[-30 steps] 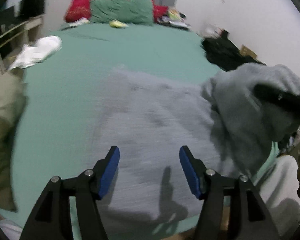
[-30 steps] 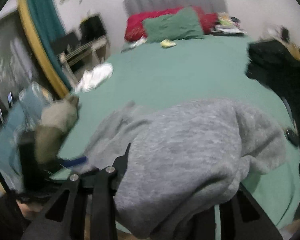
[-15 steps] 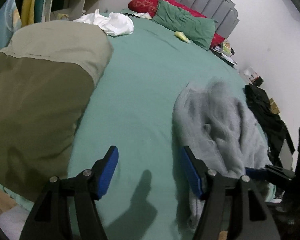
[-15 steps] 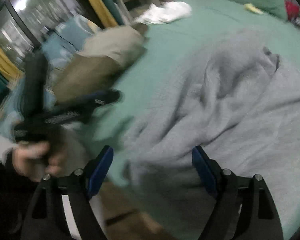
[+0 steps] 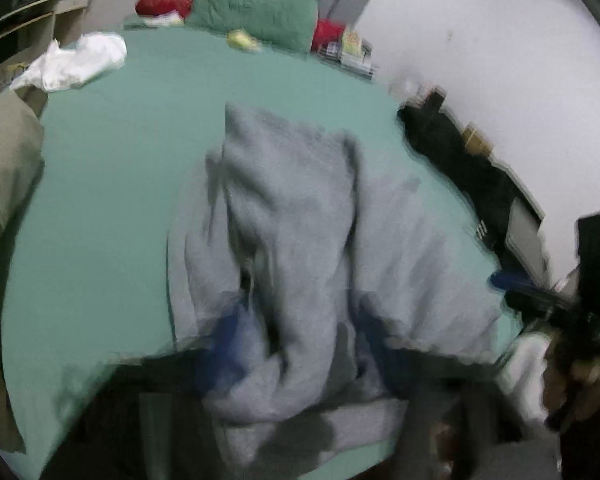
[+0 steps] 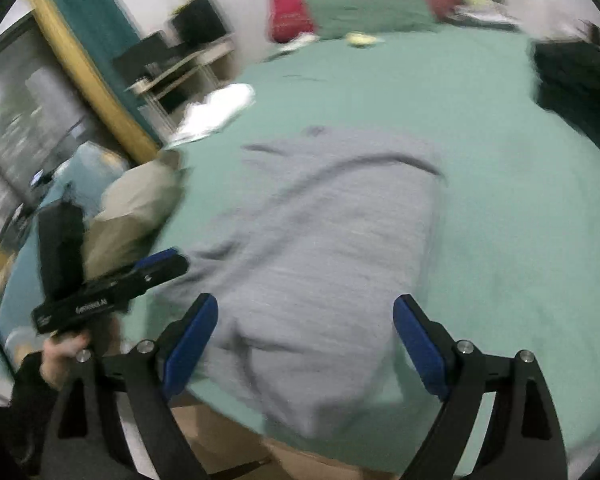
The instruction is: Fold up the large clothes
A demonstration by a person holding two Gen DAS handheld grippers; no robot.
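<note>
Sweater (image 6: pixel 320 240): grey, bunched, on bed (image 6: pixel 500 160) at the near edge; hem hangs slightly over that edge.
Right gripper (image 6: pixel 306 344): jaws wide apart, holding nothing, above the sweater's near edge.
Left gripper (image 6: pixel 156 264): at the sweater's left edge; own view too blurred, cannot tell jaw state.
Open room: bare green sheet right of and beyond the sweater.
Obstacles: olive pillow (image 6: pixel 140 204) left, white cloth (image 5: pixel 76 62) far left, black clothes (image 5: pixel 452 148) at right edge.

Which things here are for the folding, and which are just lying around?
For the job: grey sweatshirt, left gripper, right gripper.
Just lying about: white cloth, green pillow, red pillow, black clothes.
</note>
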